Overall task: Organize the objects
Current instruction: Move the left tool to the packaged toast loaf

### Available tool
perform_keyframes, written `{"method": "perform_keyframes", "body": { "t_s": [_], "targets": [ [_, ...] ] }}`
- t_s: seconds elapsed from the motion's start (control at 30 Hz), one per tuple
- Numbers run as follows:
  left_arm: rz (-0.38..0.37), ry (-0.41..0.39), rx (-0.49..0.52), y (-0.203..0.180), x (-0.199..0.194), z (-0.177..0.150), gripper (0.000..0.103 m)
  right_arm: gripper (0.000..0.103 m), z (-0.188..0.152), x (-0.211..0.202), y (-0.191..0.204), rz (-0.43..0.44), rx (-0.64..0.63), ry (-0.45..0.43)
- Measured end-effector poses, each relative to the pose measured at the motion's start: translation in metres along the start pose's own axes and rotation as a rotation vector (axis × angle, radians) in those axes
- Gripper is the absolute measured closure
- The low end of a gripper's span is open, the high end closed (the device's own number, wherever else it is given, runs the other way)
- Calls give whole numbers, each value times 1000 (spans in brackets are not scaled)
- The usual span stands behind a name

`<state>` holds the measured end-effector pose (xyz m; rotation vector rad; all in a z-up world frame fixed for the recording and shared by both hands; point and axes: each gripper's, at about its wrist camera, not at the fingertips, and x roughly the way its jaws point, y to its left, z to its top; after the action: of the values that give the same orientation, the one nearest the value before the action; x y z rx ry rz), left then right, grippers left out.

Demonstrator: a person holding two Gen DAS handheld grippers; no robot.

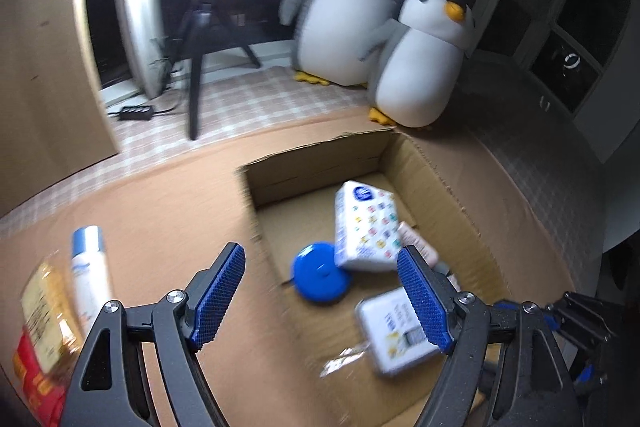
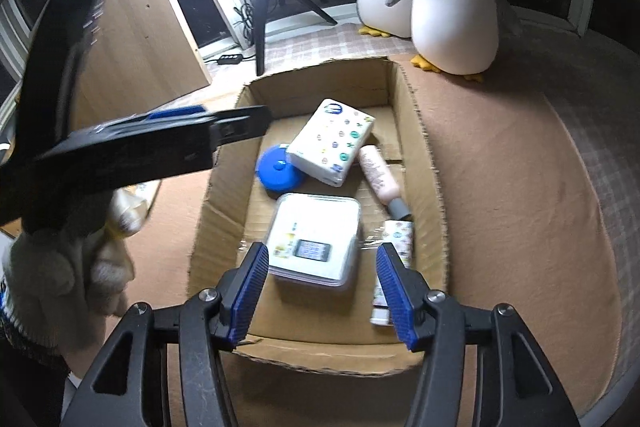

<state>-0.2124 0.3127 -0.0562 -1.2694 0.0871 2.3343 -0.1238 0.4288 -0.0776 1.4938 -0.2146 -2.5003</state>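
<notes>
An open cardboard box [image 2: 420, 147] holds a patterned tissue pack [image 2: 332, 141], a blue round disc [image 2: 276, 169], a pink bottle [image 2: 378, 175], a white lidded container [image 2: 316, 239] and a small patterned tube [image 2: 396, 247]. My right gripper [image 2: 322, 255] hangs open above the white container, pads clear of it. My left gripper [image 1: 320, 259] is open and empty over the box's left wall [image 1: 256, 227], with the blue disc [image 1: 320, 277] and tissue pack [image 1: 368, 227] below it. On the cardboard to the left lie a white-and-blue bottle [image 1: 90, 267] and a yellow-and-red packet [image 1: 40, 327].
Two plush penguins [image 1: 420, 67] stand behind the box's far right corner. A black tripod [image 1: 196, 67] under a bright ring light stands at the back left, beside a wooden panel [image 1: 36, 67]. A gloved hand [image 2: 60, 267] holds the left tool's black frame [image 2: 160, 143].
</notes>
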Motion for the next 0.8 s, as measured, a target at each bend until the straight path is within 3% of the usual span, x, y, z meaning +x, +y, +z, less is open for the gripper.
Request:
{"method": "perform_keyframes", "body": {
  "t_s": [0.57,0.8],
  "targets": [
    [136,-15,-165,150,-110,-88,21,50,-11,7,91,81,-80,-4],
    [181,-13,-251,218,-128,-89,21,50,-20,16,121,90,-79,29]
  ]
}}
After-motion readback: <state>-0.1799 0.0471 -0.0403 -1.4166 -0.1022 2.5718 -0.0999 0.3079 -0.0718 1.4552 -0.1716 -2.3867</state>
